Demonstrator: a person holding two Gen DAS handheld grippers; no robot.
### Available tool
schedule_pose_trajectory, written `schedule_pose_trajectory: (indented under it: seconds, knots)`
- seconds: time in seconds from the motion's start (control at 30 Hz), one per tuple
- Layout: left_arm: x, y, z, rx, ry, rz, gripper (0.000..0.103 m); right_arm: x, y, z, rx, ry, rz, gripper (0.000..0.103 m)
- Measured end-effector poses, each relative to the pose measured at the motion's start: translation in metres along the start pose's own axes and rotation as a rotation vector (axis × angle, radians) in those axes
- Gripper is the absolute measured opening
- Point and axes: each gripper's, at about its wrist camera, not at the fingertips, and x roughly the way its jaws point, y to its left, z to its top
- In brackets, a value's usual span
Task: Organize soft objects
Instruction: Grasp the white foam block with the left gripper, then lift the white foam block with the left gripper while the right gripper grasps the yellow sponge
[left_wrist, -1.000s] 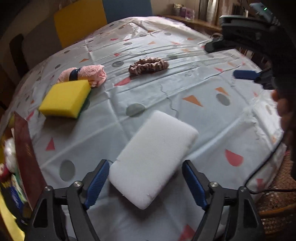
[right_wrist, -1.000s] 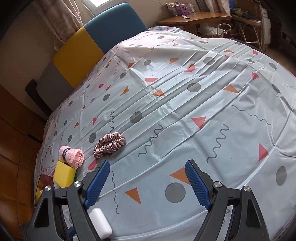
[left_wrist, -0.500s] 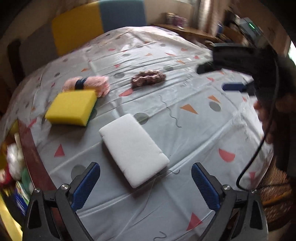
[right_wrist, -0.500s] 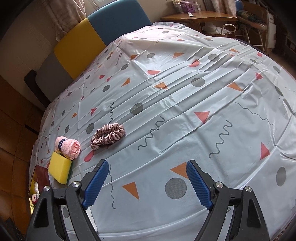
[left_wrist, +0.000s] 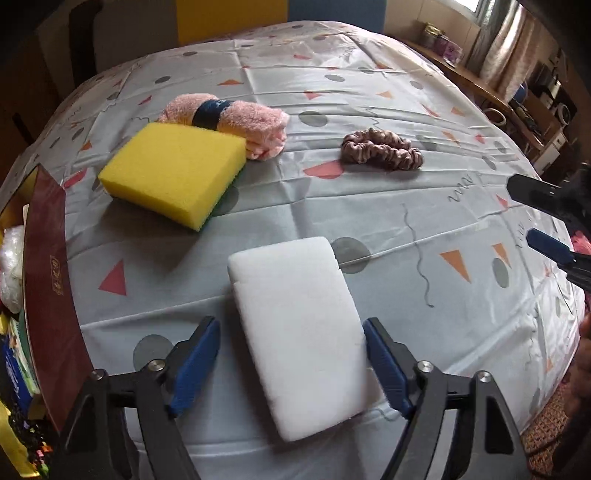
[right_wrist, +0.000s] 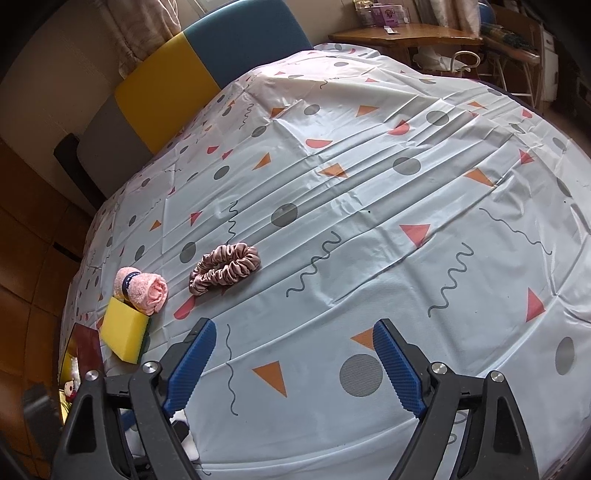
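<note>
We see a wide stretch of bare table (right_wrist: 424, 206) ahead of the right gripper (right_wrist: 295, 363), whose jaws stand apart over the cloth with nothing between them. To its left the brown scrunchie (right_wrist: 224, 268), the rolled pink towel (right_wrist: 142, 290) and the yellow sponge (right_wrist: 123, 330) crowd that edge, towel touching sponge. The white sponge (left_wrist: 299, 332) lies between the left gripper's (left_wrist: 291, 356) jaws, which have just been closing, with a thin gap on either side. A dark red box flap (left_wrist: 51, 295) walls off the table's left rim. Chairs (right_wrist: 207, 62) line the far side.
</note>
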Motion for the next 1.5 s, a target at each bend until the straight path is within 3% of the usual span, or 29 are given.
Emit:
schedule_pose_trajectory:
  seconds: [0.03,0.1,0.37,0.6,0.77,0.9,1.0,1.2,1.23,1.27,1.5]
  knots:
    - [-0.002,0.0,-0.003,0.007,-0.018,0.008,0.064,0.0,0.0,0.0,0.0,0.001,0.001,0.087]
    - [-0.006,0.0,-0.007,0.025,-0.03,-0.005,0.058,0.001,0.001,0.0,-0.003,0.001,0.002,0.087]
    - [-0.032,0.003,-0.053,0.131,-0.038,-0.041,0.056,0.009,0.019,-0.009,-0.091,0.031,0.037,0.087]
    - [-0.048,0.013,-0.086,0.219,-0.081,-0.074,0.056,0.021,0.09,-0.031,-0.389,0.1,0.184,0.087]
    - [-0.049,0.021,-0.091,0.198,-0.107,-0.113,0.057,0.043,0.176,-0.038,-0.639,0.159,0.263,0.086]
    - [-0.049,0.025,-0.092,0.19,-0.119,-0.127,0.057,0.074,0.241,-0.043,-0.819,0.201,0.249,0.087]
    - [-0.049,0.028,-0.093,0.179,-0.128,-0.144,0.057,0.098,0.273,-0.042,-0.922,0.216,0.231,0.099]
    - [-0.048,0.032,-0.092,0.169,-0.134,-0.162,0.057,0.146,0.296,-0.048,-1.077,0.308,0.117,0.102]
    - [-0.048,0.032,-0.092,0.167,-0.136,-0.164,0.057,0.147,0.297,-0.052,-1.107,0.297,0.095,0.096]
    - [-0.048,0.033,-0.092,0.166,-0.137,-0.165,0.057,0.147,0.297,-0.056,-1.131,0.29,0.074,0.069]
    - [-0.051,0.035,-0.096,0.163,-0.146,-0.16,0.057,0.109,0.262,-0.075,-1.067,0.304,0.122,0.068]
